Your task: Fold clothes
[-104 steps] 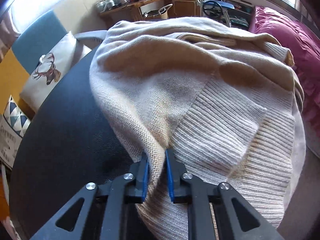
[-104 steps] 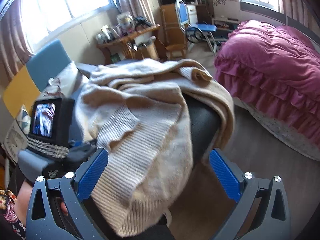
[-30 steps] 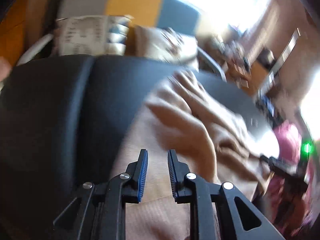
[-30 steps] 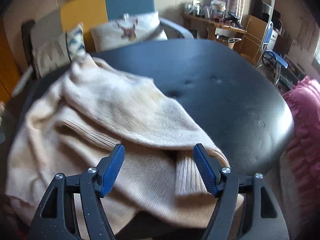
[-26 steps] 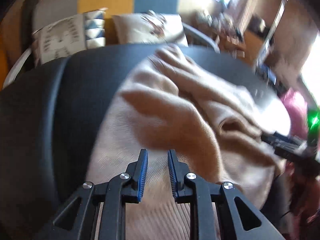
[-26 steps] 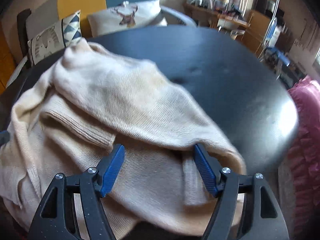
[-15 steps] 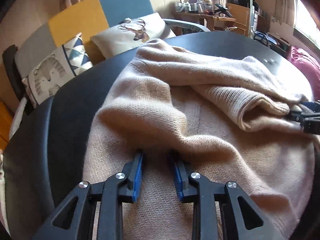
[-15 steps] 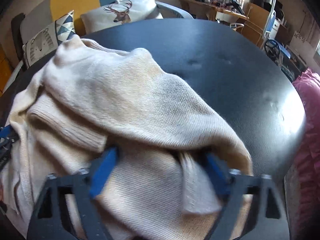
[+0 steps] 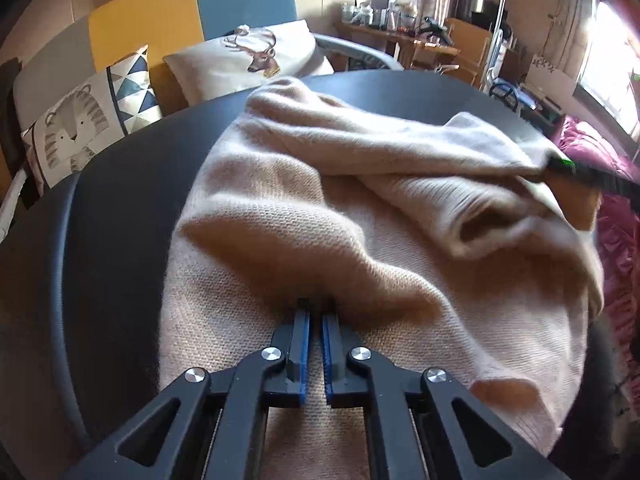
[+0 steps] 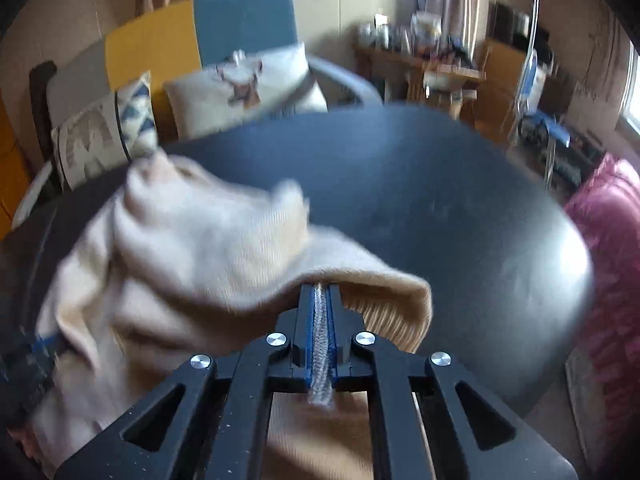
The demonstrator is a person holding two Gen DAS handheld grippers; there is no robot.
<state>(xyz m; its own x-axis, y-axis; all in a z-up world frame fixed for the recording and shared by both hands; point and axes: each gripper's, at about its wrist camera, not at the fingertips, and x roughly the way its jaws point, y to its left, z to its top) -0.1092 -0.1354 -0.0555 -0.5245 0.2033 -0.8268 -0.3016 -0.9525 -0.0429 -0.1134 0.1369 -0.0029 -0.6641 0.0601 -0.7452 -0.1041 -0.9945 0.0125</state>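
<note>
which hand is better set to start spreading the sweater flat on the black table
Right, probably. The right gripper is shut on a ribbed edge of the sweater, free to draw outward. The left gripper pinches a fold mid-body, better as an anchor.

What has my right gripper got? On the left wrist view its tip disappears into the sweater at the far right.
Observer: The right gripper is shut on the sweater. Its jaws have just been closing, and a strip of knit shows between the blue pads.
Operator: Which part of it?
Observer: The ribbed edge. It arches over the gripper, with the ribbing showing just to the right of it.
</note>
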